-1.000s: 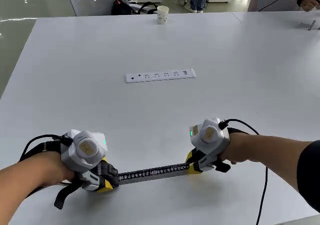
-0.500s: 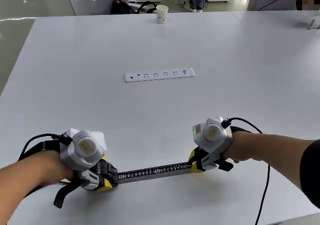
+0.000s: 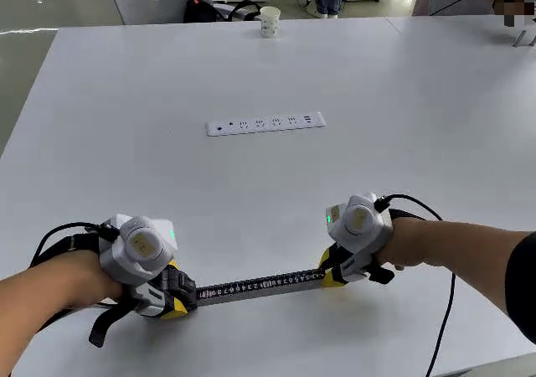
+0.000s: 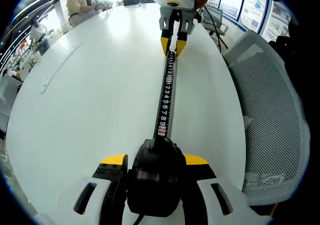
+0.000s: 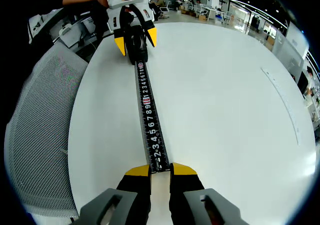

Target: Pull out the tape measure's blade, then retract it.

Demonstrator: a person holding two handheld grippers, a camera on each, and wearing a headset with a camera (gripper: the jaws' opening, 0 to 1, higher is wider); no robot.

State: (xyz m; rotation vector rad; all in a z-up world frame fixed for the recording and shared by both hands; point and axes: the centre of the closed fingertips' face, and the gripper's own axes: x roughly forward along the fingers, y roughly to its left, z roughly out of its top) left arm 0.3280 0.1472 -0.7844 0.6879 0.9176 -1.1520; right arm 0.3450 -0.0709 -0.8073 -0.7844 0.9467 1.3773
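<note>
The black tape measure case (image 4: 154,175) sits between the yellow-tipped jaws of my left gripper (image 4: 154,160), which is shut on it at the table's near left (image 3: 172,297). Its blade (image 3: 260,287), printed with numbers, runs flat over the white table (image 3: 268,193) to my right gripper (image 3: 332,275). In the right gripper view the blade (image 5: 149,120) ends between that gripper's jaws (image 5: 160,170), which are shut on its tip. The case (image 5: 134,40) shows far off in the left gripper's hold. In the left gripper view the blade (image 4: 166,92) stretches away to the right gripper (image 4: 175,40).
A white power strip (image 3: 266,125) lies mid-table, beyond the grippers. A paper cup (image 3: 269,23) stands at the far edge. A grey mesh chair (image 4: 270,110) is close to the near edge of the table. Black cables trail from both grippers.
The right gripper has moved a little further right with the blade's tip, so slightly more blade is out. The left gripper and case have stayed put.
</note>
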